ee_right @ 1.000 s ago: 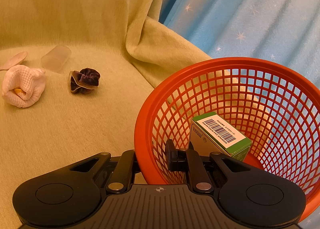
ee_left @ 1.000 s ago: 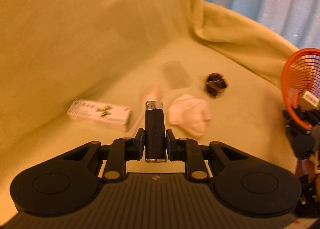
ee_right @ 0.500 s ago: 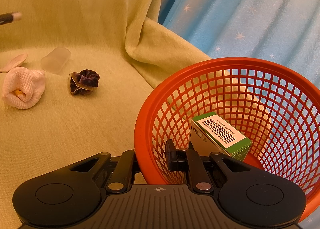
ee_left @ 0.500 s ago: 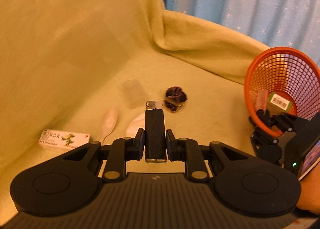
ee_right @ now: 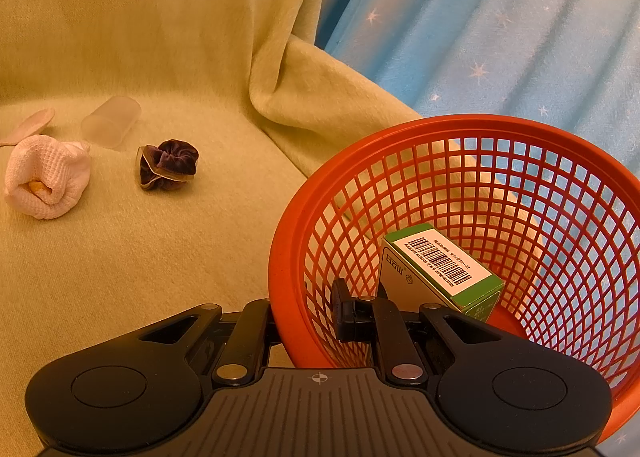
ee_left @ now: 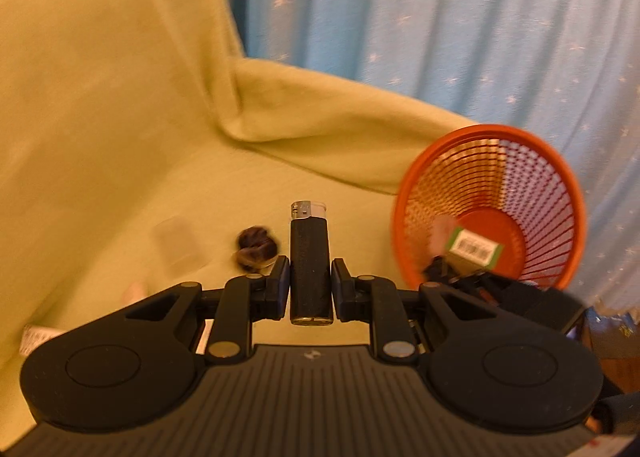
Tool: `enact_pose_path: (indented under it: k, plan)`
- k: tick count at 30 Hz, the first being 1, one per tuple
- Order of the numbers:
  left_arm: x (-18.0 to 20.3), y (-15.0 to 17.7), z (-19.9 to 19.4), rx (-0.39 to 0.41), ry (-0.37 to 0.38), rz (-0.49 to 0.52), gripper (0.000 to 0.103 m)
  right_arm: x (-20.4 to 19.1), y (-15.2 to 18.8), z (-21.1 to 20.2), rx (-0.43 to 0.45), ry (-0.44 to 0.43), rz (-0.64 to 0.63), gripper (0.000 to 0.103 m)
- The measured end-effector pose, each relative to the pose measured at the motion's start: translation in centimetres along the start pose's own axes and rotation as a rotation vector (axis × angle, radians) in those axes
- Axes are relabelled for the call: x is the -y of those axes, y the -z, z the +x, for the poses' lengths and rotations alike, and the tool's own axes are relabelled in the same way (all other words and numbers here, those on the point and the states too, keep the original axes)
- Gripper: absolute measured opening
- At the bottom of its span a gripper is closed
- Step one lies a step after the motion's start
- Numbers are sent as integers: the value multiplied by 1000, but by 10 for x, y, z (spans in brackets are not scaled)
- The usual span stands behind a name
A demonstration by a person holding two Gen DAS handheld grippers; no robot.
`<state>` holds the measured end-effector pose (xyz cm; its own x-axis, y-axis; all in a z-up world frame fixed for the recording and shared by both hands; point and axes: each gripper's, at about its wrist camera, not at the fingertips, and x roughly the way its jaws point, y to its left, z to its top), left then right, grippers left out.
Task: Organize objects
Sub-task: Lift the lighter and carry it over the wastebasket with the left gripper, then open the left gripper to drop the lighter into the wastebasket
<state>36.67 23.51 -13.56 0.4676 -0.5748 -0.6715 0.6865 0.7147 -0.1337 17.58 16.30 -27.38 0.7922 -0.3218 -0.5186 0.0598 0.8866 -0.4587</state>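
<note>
The orange basket, clamped at its rim by the right gripper, holds a barcoded box. The left gripper grasps a black lighter pointing toward twelve o'clock.

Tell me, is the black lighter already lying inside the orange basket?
No, the black lighter is clamped upright between the left tongs, short of the orange basket, which holds a green and white box.
</note>
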Motion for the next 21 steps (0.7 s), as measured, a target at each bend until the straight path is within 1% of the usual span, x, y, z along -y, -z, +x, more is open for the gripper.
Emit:
enact_pose_path:
  k: [5,8,14,18,21]
  plan:
    - [20,-15,7,1,58,38,17,0,0,0,0,0,0,9]
    - [35,-23,12,-6,89,85,17,0,0,0,-1,0,-1,9]
    - [74,-42,26,-17,170,183,17,2,0,0,3,-1,7,9]
    - [103,-58,41,-15,233,221,17,1,0,1,4,-1,5,9]
    - [116,-68,51,-5,269,211,29,1,0,1,5,-3,8,9]
